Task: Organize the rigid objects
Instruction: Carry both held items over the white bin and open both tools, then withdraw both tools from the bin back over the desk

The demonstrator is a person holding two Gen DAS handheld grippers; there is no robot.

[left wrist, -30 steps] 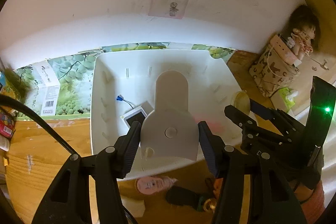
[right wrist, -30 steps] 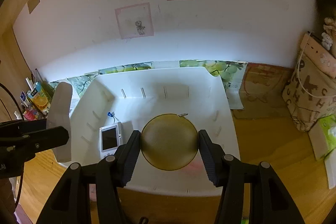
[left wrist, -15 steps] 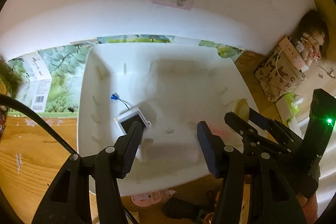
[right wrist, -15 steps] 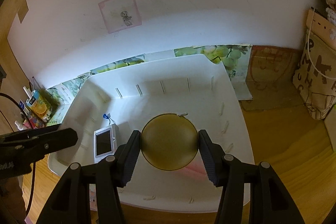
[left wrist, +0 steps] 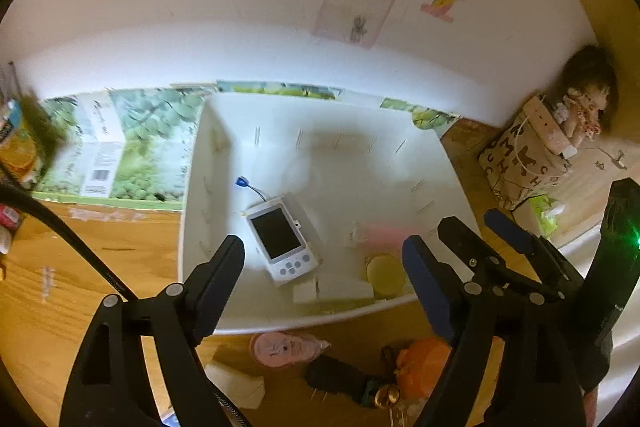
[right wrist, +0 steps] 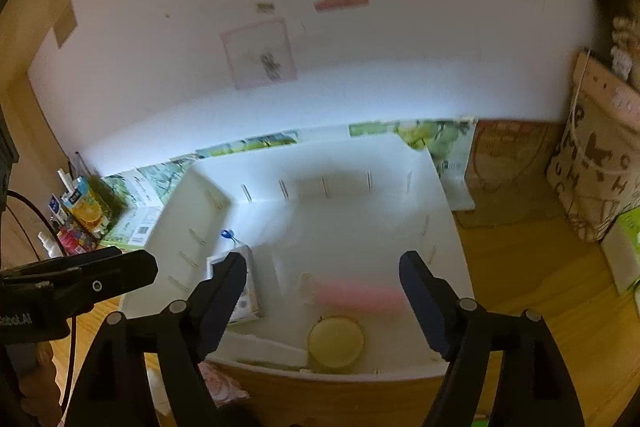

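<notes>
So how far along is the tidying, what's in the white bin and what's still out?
Done: the white bin holds a handheld device, a round yellow disc, a white piece and something pink. In hand: nothing; the left tool and right tool are opening, with nothing between them. Left: a pink item and an orange item on the table before the bin.

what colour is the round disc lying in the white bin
Pale yellow, olive-tinged; the round disc shows best in the right wrist view.
</notes>
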